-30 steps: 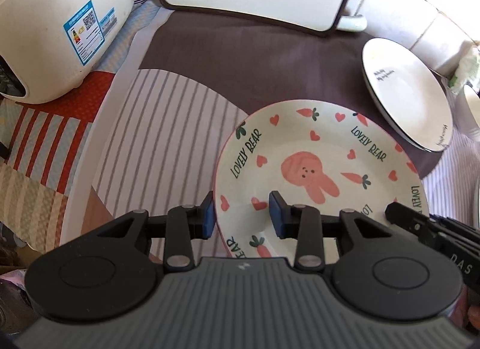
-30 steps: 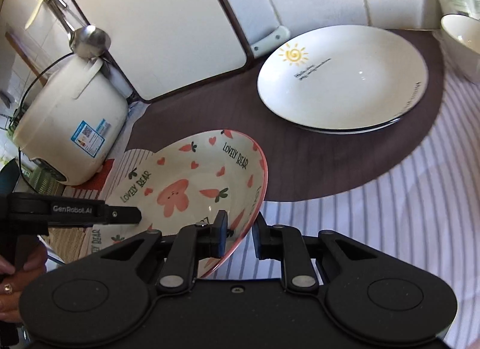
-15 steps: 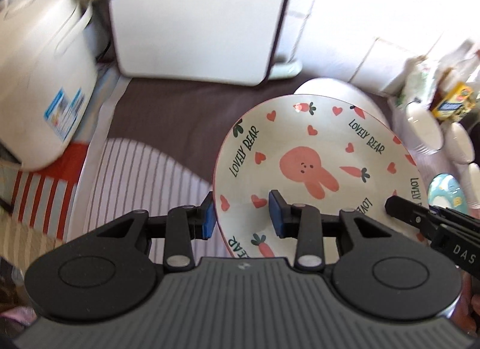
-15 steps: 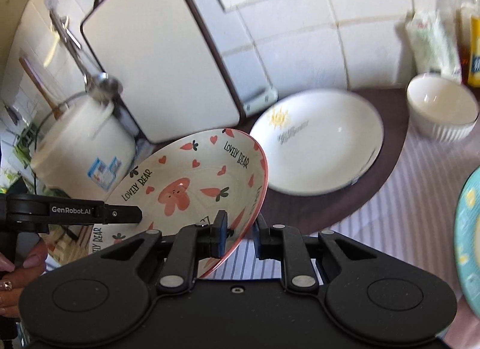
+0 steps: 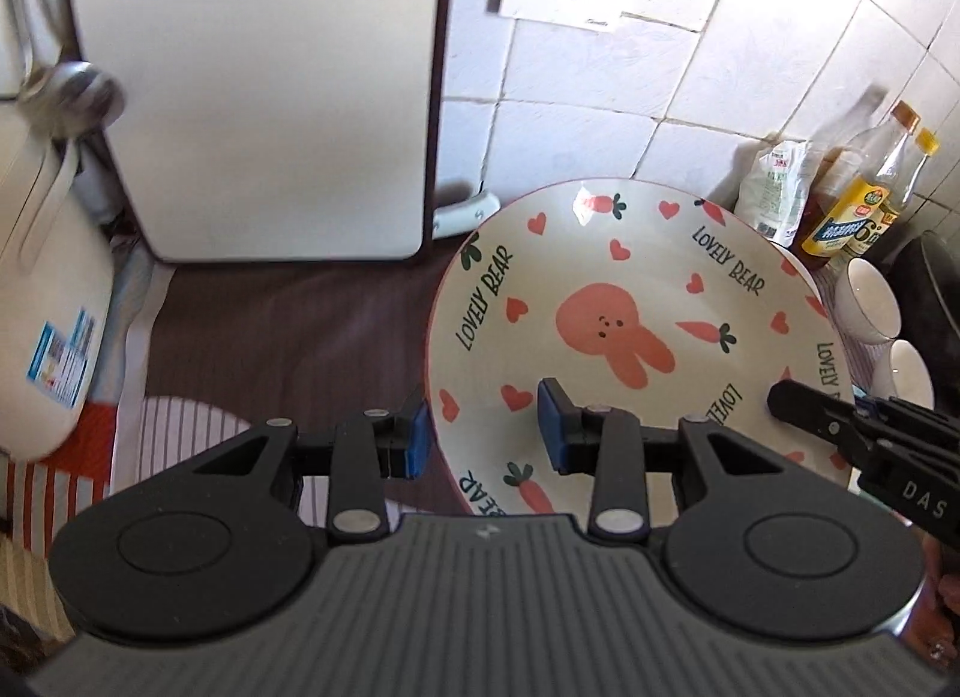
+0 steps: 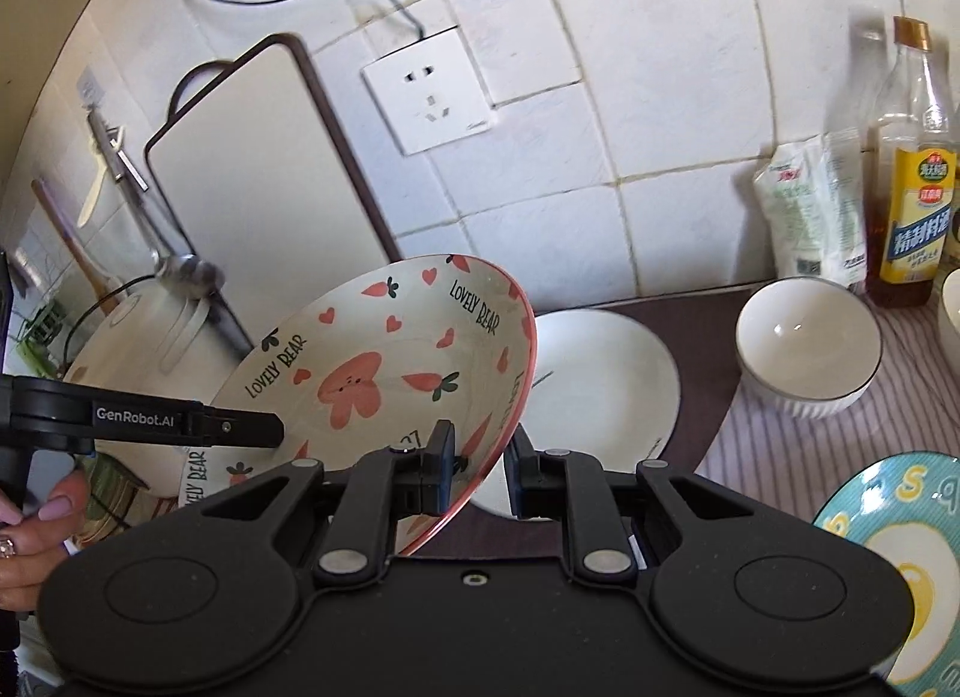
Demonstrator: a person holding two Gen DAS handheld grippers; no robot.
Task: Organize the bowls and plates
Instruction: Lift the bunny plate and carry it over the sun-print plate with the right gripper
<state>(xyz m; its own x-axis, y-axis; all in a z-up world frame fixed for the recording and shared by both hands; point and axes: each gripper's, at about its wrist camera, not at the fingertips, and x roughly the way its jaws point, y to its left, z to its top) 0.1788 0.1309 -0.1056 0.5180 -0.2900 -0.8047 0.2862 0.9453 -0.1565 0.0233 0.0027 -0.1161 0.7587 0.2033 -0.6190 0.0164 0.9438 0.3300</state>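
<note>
A deep cream plate (image 5: 630,277) with a pink bunny, hearts, carrots and "LOVELY BEAR" lettering hangs in the air, tilted, above the counter. My left gripper (image 5: 485,433) is shut on its near left rim, one blue pad inside the plate and one outside. My right gripper (image 6: 480,463) is shut on the opposite rim of the same plate (image 6: 384,349). Each gripper shows in the other's view: the right gripper (image 5: 840,427) at the plate's right edge, the left gripper (image 6: 234,427) at its left. A plain white plate (image 6: 600,373) lies on the brown mat beyond.
A white bowl (image 6: 807,349) stands right of the white plate, with sauce bottles (image 6: 915,205) and a bag (image 6: 810,205) behind it by the tiled wall. A blue and yellow plate (image 6: 900,565) lies near right. A cutting board (image 5: 258,85) leans on the wall; a rice cooker (image 5: 42,277) stands left.
Both grippers have risen with the bunny plate held between them, lifting it well off the mat. The views now take in the wall, the socket and the bottles.
</note>
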